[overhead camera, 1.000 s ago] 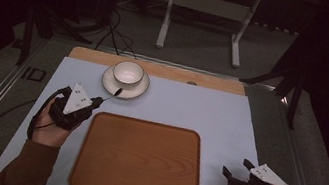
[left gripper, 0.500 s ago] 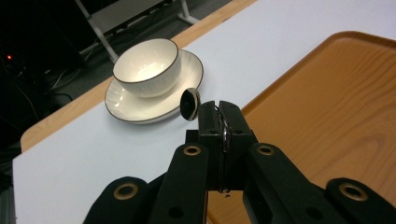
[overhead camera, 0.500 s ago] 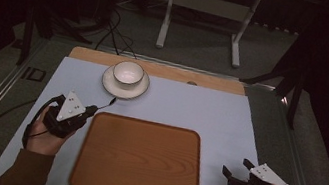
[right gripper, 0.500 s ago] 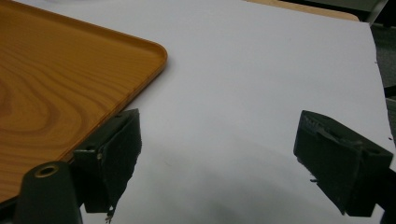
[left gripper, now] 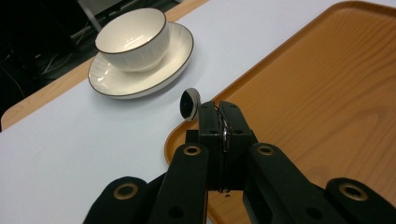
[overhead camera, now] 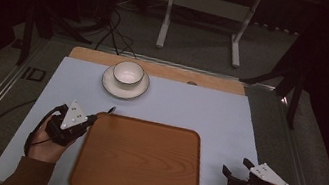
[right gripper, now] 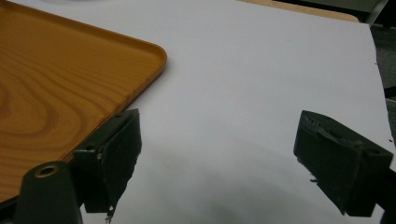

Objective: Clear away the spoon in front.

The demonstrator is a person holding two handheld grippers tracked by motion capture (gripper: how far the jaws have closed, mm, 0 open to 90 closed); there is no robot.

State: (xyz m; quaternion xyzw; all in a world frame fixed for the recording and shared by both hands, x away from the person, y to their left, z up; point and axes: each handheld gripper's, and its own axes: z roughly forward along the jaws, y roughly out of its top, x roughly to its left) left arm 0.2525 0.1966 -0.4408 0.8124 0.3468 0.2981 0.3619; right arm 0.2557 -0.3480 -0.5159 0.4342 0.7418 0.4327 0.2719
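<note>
A dark room surrounded the pale blue-grey counter (overhead camera: 189, 112), with a white metal frame (overhead camera: 205, 13) on the floor beyond its far edge. The high view laid out the whole arrangement: a rectangular wooden tray with rounded corners (overhead camera: 140, 162) in the middle near the person, a white ribbed bowl (overhead camera: 128, 73) sitting on a white dark-rimmed saucer (overhead camera: 124, 86) farther back, the left gripper (overhead camera: 97, 117) at the tray's near-left corner and the right gripper (overhead camera: 236, 169) off to the tray's right side.

The left gripper view gave what the high view could not: its fingers (left gripper: 209, 123) were pressed together on a thin metal spoon (left gripper: 190, 104) held edgewise, whose small round bowl stuck out just past the fingertips on their left. Below the fingers lay the tray's rounded corner, and the bowl and saucer stood well beyond them, up and to the left.

The right gripper view showed its fingers (right gripper: 116, 154) wide apart, with nothing but bare counter between them and the tray's corner just beside the left one.
</note>
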